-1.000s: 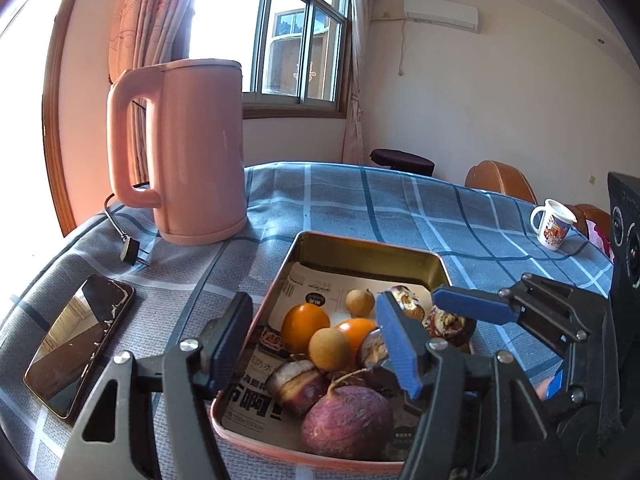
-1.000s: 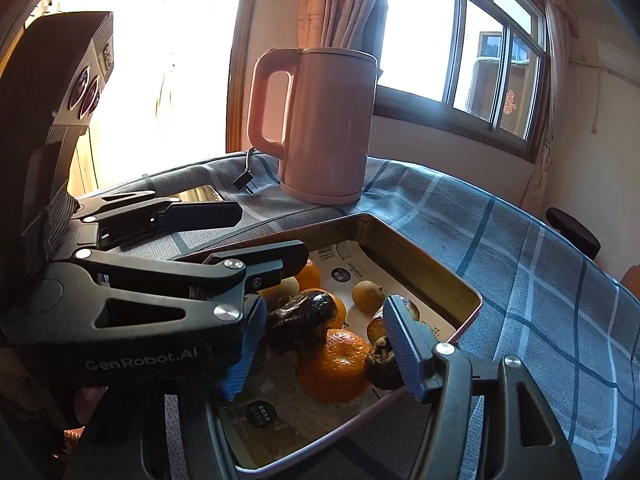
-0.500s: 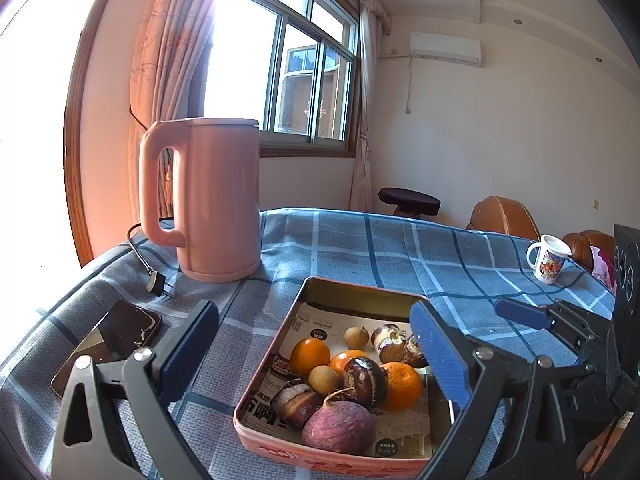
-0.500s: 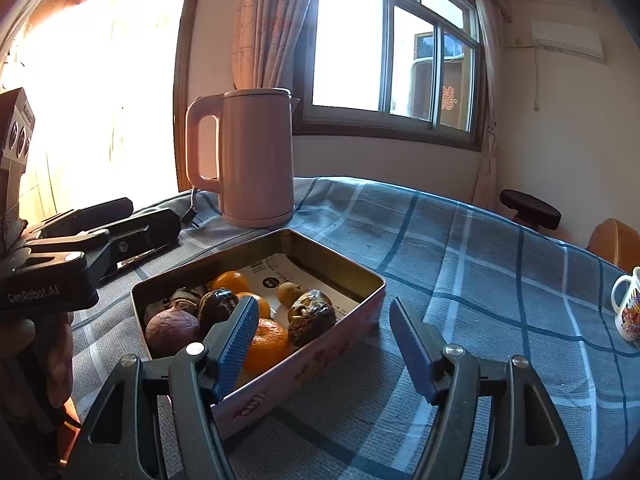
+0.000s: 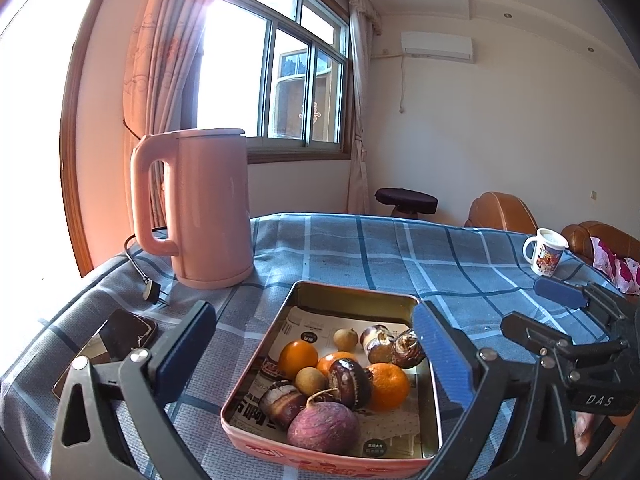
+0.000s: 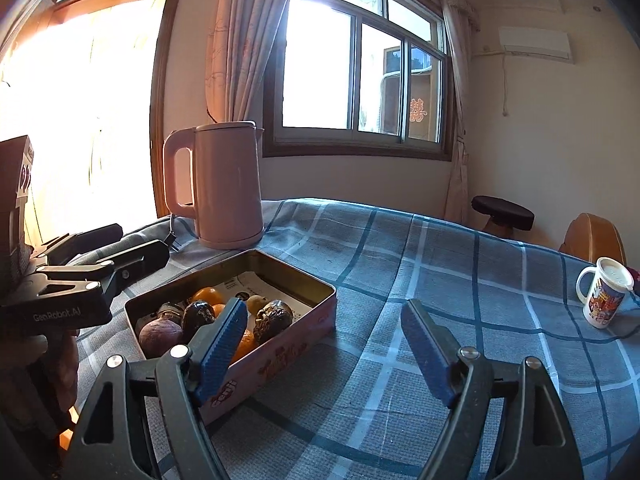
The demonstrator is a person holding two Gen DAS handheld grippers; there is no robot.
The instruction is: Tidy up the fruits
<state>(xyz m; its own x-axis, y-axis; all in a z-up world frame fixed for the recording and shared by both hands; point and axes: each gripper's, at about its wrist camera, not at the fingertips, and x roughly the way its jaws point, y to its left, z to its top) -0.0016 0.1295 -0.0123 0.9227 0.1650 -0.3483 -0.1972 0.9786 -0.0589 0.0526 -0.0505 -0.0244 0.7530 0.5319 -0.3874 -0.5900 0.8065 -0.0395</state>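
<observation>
The left gripper (image 5: 312, 350) has its jaws spread wide, with nothing pinched; they have just been opening, and the tin (image 5: 352, 294) of fruit shows between them without touching either pad. The right gripper (image 6: 324, 346) also has its jaws apart and empty, just been opening too, over bare cloth beside the tin (image 6: 280, 354), whose near corner sits behind the left pad.

All the fruit lies in the tin, on a sheet of printed paper (image 5: 308, 324): a purple root (image 5: 324, 426) at the near wall, a dark brown one (image 5: 350, 378) above it touching a tangerine (image 5: 388, 386), a second orange fruit (image 5: 298, 358) to the left, two small tan ones (image 5: 310, 380) (image 5: 345, 339), and more brown pieces (image 5: 390, 346) at the right wall.

The tin rests on a table (image 5: 400, 256) under a blue checked cloth. A pink kettle (image 5: 208, 208) stands upright behind the tin, its plug (image 5: 151, 291) lying loose on the cloth. A phone (image 5: 116, 340) lies flat at the left. A mug (image 5: 546, 252) stands well apart at the far right
</observation>
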